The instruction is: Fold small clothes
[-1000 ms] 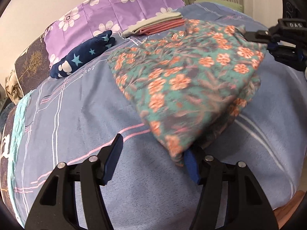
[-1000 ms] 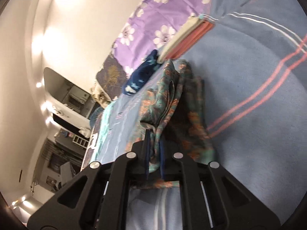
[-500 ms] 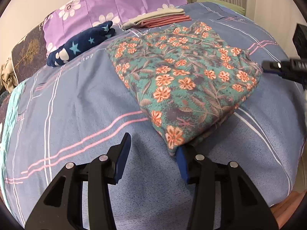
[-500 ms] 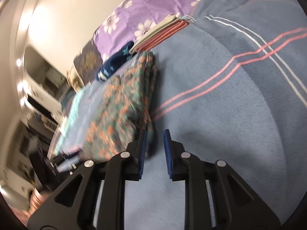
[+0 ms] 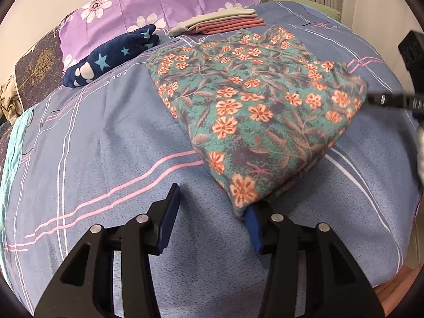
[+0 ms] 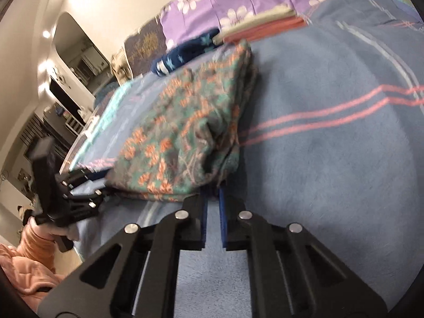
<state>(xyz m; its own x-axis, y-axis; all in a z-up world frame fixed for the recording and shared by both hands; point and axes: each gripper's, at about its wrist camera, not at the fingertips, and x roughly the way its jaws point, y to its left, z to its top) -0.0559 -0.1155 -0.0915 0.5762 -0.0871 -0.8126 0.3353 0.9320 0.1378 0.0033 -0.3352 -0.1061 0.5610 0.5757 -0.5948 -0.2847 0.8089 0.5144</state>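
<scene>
Lowered since a second ago, the floral garment [image 5: 254, 111] is now lying folded flat on the blue striped bedspread [image 5: 106, 137], no longer hanging from the right gripper [image 6: 212, 198]. Only the right wrist view is showing the person's peach sleeve [image 6: 23, 259] gripping the left tool's handle; only the left wrist view is showing the star-print cloth [image 5: 111, 55] and folded stack [image 5: 220, 22] sharply. The left gripper [image 5: 212, 209] is resting half spread, its right pad [image 5: 253, 224] just under the garment's near corner, pinching nothing. The right gripper's jaws, having just been closing, are sitting nearly together at the garment's edge; whether cloth is caught between them is unclear.
</scene>
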